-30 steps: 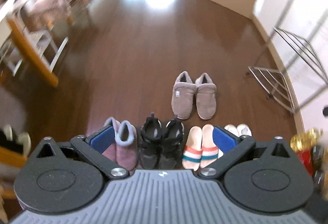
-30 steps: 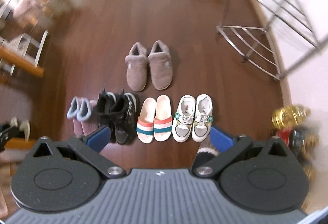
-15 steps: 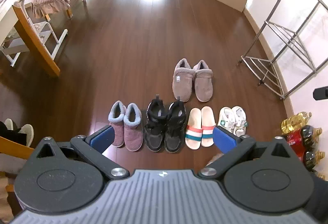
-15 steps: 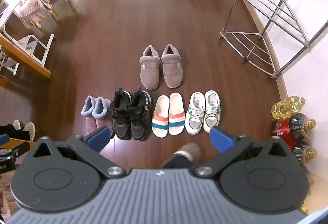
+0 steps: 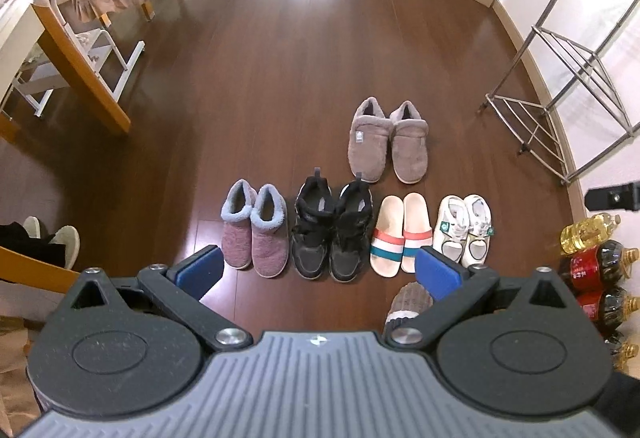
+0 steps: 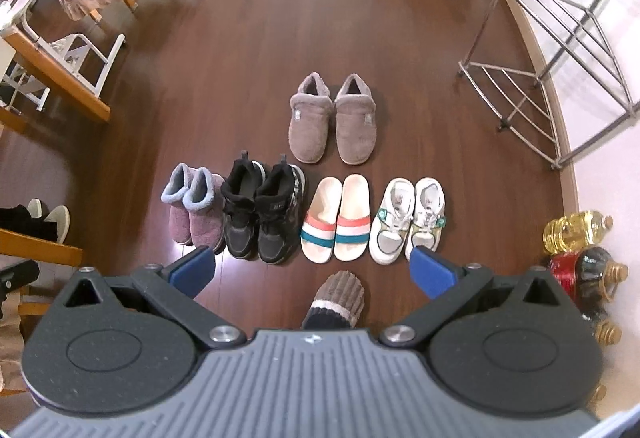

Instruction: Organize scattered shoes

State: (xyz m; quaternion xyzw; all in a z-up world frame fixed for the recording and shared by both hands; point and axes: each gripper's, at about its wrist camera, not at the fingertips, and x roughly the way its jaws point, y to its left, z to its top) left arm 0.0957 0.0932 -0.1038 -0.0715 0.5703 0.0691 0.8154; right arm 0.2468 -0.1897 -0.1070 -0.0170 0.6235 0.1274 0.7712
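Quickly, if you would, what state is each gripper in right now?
Left gripper: open, holding nothing.
Right gripper: open, holding nothing.

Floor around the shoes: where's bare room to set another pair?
Bare floor left of the brown slippers, behind the pink boots and black sneakers; also right of the slippers, toward the metal rack. The front row through the striped slides and white sneakers is packed tight.

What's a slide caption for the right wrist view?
Open right gripper above four floor-aligned pairs: purple fleece boots, black sneakers, striped slides, white sneakers; taupe slippers behind.
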